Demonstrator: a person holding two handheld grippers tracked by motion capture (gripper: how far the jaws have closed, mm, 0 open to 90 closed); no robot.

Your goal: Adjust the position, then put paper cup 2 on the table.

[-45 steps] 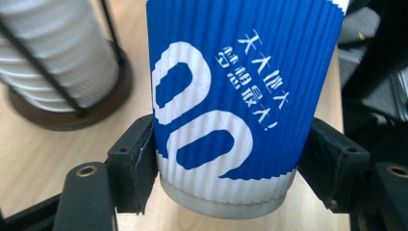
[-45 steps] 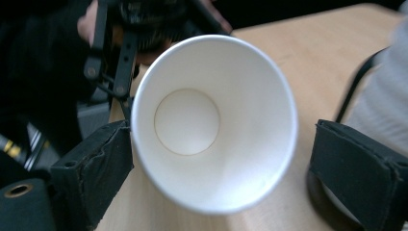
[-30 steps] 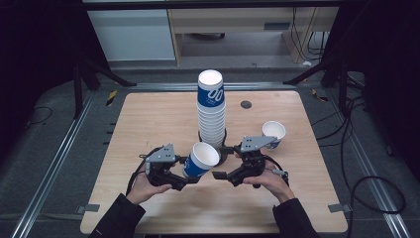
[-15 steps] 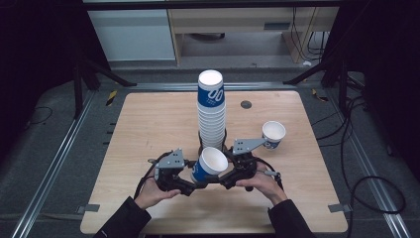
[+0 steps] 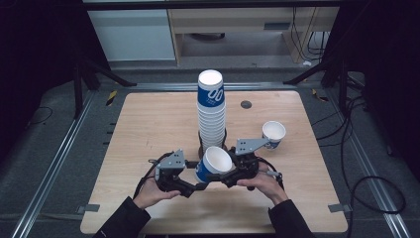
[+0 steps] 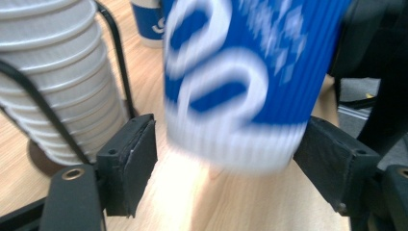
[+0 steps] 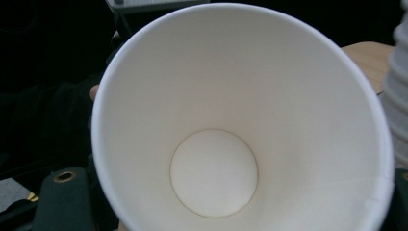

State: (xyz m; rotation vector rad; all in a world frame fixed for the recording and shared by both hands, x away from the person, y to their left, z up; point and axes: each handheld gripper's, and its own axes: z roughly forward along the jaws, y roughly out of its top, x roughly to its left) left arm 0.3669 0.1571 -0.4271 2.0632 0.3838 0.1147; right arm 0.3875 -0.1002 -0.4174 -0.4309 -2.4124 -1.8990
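**A:** Where's your cup?

**B:** The blue paper cup (image 5: 214, 165) is lifted and tilted just in front of the tall stack (image 5: 211, 111). Your left gripper (image 5: 194, 187) has its jaws spread either side of the base, not touching. Whether your right gripper (image 5: 227, 179) is pinching it, I can't tell.

**A:** How should you grip?

**B:** It looks light, thin and crushable: squeeze gently low on the ribbed wall, near the stiffer bottom.

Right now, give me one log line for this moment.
cup: tilted, between both grippers | left gripper: open around cup base | right gripper: grip unclear | stack: upright
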